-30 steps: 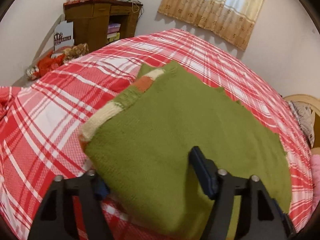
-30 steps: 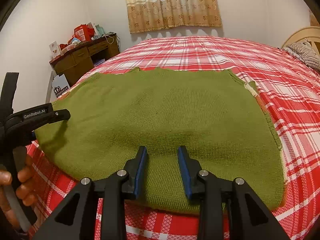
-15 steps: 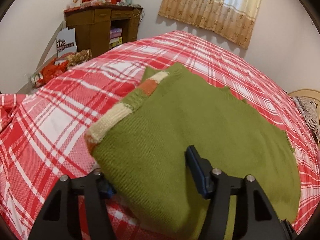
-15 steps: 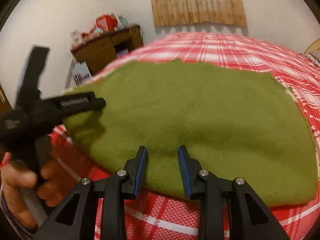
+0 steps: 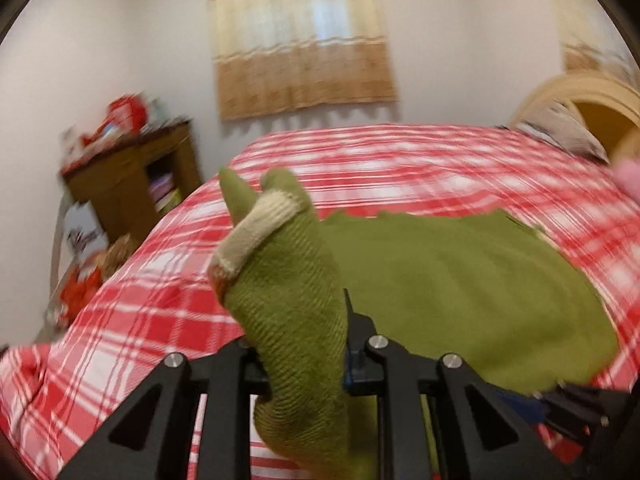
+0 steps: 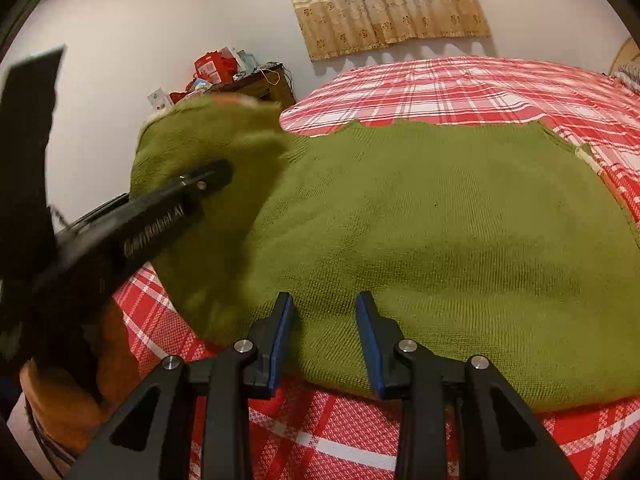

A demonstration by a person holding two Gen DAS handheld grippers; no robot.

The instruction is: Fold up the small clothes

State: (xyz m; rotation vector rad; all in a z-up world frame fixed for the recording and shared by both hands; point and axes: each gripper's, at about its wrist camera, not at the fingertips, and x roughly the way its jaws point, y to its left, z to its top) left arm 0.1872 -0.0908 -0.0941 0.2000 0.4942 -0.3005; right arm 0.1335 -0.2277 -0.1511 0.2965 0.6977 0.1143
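While the sweater (image 6: 440,240) lies flat across most of the bed (image 6: 460,88), its left edge is raised off the cover. Left gripper (image 5: 304,344): jaws have just been closing and now clamp a bunched fold of the green knit, which fills the gap between them at lower centre of the left wrist view. Fold stands up from the jaws toward frame centre; a cream cuff band (image 5: 256,236) with an orange patch below it sits on the raised part. Left wrist view is motion-blurred.

In the right wrist view the left gripper (image 6: 208,180) enters from the lower left, its tip against the lifted green fold at upper left of the frame. A hand (image 6: 64,396) holds its handle at lower left.

Right gripper (image 6: 324,340): jaws parted, blue pads (image 6: 280,336) visible, nothing pinched. Fingertips sit at the near hem of the sweater, lower centre of frame; contact with the knit cannot be told.

Rest of the sweater spreads flat from frame centre to the right edge on the red-and-white plaid cover. Cabinet (image 6: 256,84) with red boxes on top stands at upper left, against the wall. Curtain (image 6: 384,4) hangs at top centre. Headboard (image 5: 592,108) at right of the left wrist view.
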